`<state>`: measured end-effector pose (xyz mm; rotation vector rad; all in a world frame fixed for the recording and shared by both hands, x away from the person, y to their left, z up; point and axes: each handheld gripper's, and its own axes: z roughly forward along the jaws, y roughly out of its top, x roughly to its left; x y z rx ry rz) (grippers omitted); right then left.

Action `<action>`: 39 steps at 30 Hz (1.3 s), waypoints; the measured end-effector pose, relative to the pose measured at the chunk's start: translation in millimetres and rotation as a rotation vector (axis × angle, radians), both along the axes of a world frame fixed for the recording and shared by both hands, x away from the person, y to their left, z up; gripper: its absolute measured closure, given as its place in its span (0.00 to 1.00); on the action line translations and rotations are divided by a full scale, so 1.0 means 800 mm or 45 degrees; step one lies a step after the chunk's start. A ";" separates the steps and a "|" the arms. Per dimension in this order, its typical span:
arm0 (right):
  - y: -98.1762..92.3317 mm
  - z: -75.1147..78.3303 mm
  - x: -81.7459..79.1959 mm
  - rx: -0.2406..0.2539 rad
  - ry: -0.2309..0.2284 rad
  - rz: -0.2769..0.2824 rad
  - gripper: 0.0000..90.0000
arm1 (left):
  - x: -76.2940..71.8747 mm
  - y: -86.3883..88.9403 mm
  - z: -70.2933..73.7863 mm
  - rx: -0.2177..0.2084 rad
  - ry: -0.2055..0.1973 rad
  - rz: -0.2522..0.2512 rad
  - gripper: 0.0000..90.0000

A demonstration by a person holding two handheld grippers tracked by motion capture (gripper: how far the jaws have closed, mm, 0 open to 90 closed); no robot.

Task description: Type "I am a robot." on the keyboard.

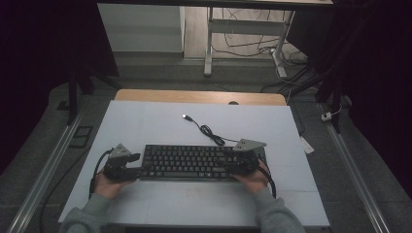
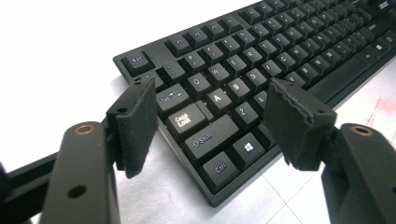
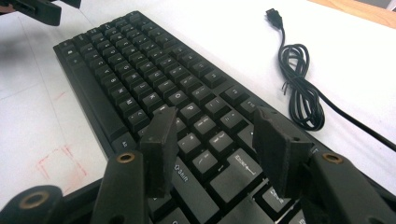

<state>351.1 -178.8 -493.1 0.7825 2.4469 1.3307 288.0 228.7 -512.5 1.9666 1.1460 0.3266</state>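
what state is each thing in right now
keyboard: flat on the table, keys up, not gripped
cable: partly coiled on the table, plug lying loose
left gripper: open, jaws over the keyboard's left end
right gripper: open, jaws over the keyboard's right end

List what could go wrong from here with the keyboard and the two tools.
1. Both tools stand open at the ends of the keyboard: the left tool and the right tool hang over keys, so closing now might pinch keycaps rather than the case.
2. The coiled cable trails loose behind; sliding the keyboard could drag or snag it.
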 end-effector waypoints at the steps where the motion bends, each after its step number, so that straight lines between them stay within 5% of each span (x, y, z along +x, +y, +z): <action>1: -0.002 0.000 0.000 -0.004 0.001 0.002 0.56 | 0.000 0.000 0.000 -0.002 0.001 -0.004 0.38; 14: -0.009 0.000 -0.004 0.012 0.002 -0.012 0.56 | 0.008 -0.013 0.025 -0.012 -0.016 -0.151 0.40; 26: -0.021 0.001 -0.015 0.007 -0.013 -0.033 0.56 | 0.030 -0.059 0.043 0.042 0.005 -0.354 0.46; 30: -0.025 -0.001 -0.015 -0.001 -0.006 -0.043 0.56 | 0.033 -0.068 0.042 0.019 -0.003 -0.381 0.51; 39: -0.026 -0.001 -0.014 -0.001 -0.014 -0.037 0.56 | 0.029 -0.084 0.027 0.062 0.041 -0.428 0.66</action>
